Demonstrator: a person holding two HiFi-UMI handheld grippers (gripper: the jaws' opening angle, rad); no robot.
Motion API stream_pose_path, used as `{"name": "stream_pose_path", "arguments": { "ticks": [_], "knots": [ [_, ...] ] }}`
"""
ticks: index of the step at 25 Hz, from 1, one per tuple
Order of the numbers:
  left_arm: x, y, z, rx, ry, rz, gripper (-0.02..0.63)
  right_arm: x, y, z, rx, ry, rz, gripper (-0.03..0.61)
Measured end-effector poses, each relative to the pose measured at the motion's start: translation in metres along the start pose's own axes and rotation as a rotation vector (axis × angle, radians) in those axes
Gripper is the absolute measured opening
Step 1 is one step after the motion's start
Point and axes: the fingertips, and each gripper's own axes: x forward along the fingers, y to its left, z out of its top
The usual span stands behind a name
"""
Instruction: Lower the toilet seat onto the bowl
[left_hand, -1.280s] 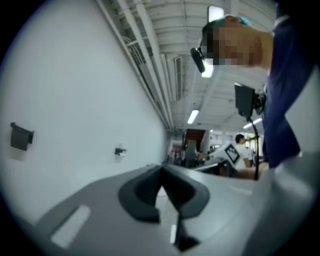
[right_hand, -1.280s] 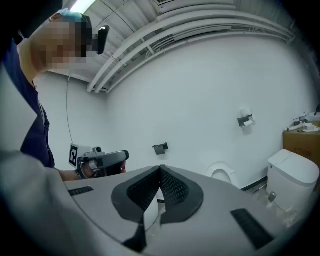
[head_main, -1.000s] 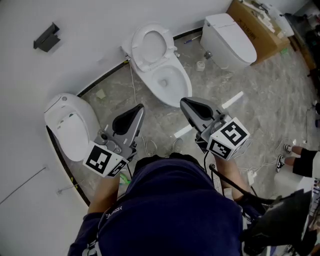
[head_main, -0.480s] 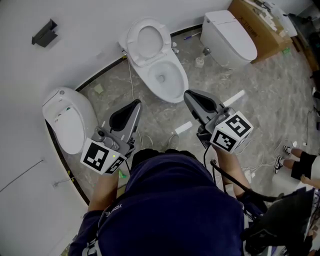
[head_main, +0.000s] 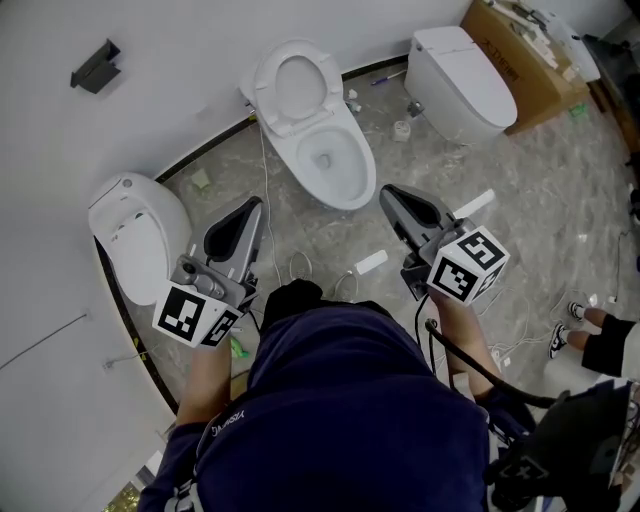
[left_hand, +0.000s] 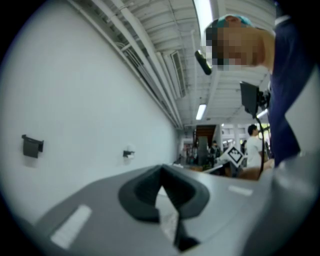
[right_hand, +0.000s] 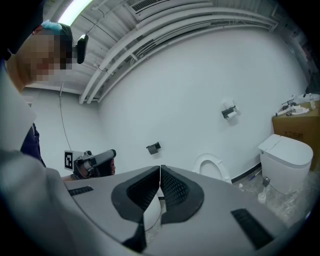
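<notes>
Both hands hold the tools about level before the body, pointing toward the toilet. The left tool (head_main: 250, 206) and the right tool (head_main: 391, 193) each have the jaws pressed together. The seat (head_main: 293, 82) stands raised behind the bowl (head_main: 337, 165), well apart from both tools. The print on the box (head_main: 520, 50) is too small to read.

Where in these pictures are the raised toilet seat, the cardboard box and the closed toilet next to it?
raised toilet seat (head_main: 266, 88): head view, left side of its ring.
cardboard box (head_main: 528, 78): head view, brown side face.
closed toilet (head_main: 462, 85): head view, its lid.
</notes>
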Motion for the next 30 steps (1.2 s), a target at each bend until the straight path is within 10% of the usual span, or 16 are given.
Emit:
{"name": "stream_pose_path", "arguments": {
  "ticks": [14,30],
  "knots": [
    [0.059,0.069,-0.014,-0.026,0.005,-0.072,0.005,0.064,-0.048,0.011,0.023,0.019,-0.058,0.008],
    [0.143,0.279,-0.023,-0.087,0.041,-0.129,0.005,0.283,-0.117,0.056,0.072,0.092,-0.089,0.008]
  ]
}}
